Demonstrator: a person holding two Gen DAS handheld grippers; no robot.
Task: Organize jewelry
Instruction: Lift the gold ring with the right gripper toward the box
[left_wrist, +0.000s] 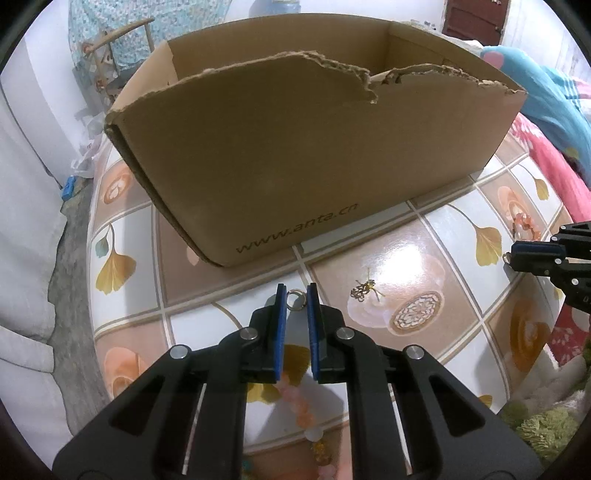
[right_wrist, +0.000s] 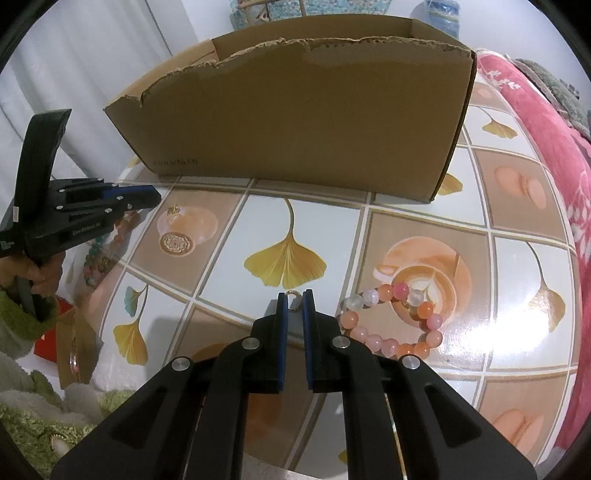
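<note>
My left gripper (left_wrist: 296, 295) has a small metal ring (left_wrist: 296, 298) between its blue pads, which sit close against its sides just above the tabletop. In the right wrist view my right gripper (right_wrist: 295, 297) is shut on a second small ring (right_wrist: 294, 295). That right gripper (left_wrist: 511, 255) also shows at the left wrist view's right edge. A pink and orange bead bracelet (right_wrist: 391, 321) lies just right of the right gripper. Another bead bracelet (left_wrist: 303, 410) lies under the left gripper. A small gold trinket (left_wrist: 364, 290) rests on the cloth between the grippers.
An open cardboard box (left_wrist: 314, 147) with a torn front rim stands behind both grippers. The table (right_wrist: 284, 258) wears a glossy cloth printed with tiles and ginkgo leaves. A red blanket (right_wrist: 535, 140) lies along the right. A hand in a green fuzzy sleeve (right_wrist: 22, 321) holds the left tool.
</note>
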